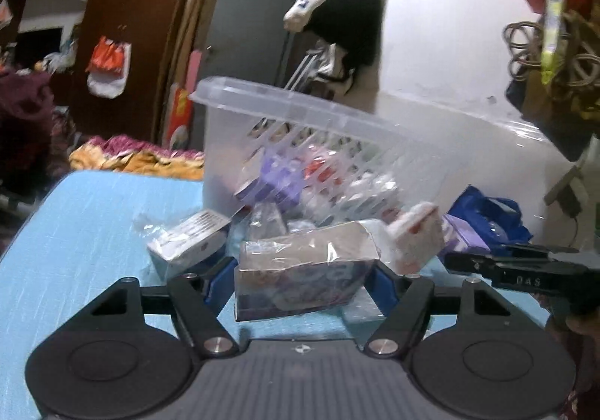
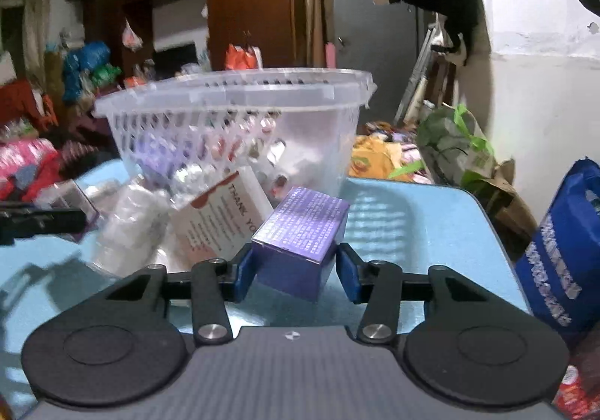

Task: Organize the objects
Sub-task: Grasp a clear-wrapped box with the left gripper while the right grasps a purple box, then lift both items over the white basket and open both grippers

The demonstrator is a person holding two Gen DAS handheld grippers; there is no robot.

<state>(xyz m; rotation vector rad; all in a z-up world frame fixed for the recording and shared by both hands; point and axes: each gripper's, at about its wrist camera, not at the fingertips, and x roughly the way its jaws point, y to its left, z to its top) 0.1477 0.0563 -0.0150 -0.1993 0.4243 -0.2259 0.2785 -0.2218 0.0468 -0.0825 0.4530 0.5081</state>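
A clear plastic basket [image 1: 300,112] stands on the light blue table [image 1: 93,202] and holds several small boxes. Loose boxes and wrappers lie in front of it. My left gripper [image 1: 302,279] is shut on a plastic-wrapped box [image 1: 303,273], its blue pads against both sides. In the right wrist view the basket [image 2: 232,97] is ahead. My right gripper [image 2: 294,270] has a purple box [image 2: 300,240] between its fingers; the left pad touches it and a small gap shows at the right pad. A white "thank you" card box [image 2: 221,217] lies left of the purple box.
A blue shopping bag [image 2: 562,255] stands at the table's right edge, and also shows in the left wrist view [image 1: 487,217]. A grey box [image 1: 191,240] lies left of the pile. White wrapped packets [image 2: 127,225] lie by the basket. Wall, hanging clothes and clutter surround the table.
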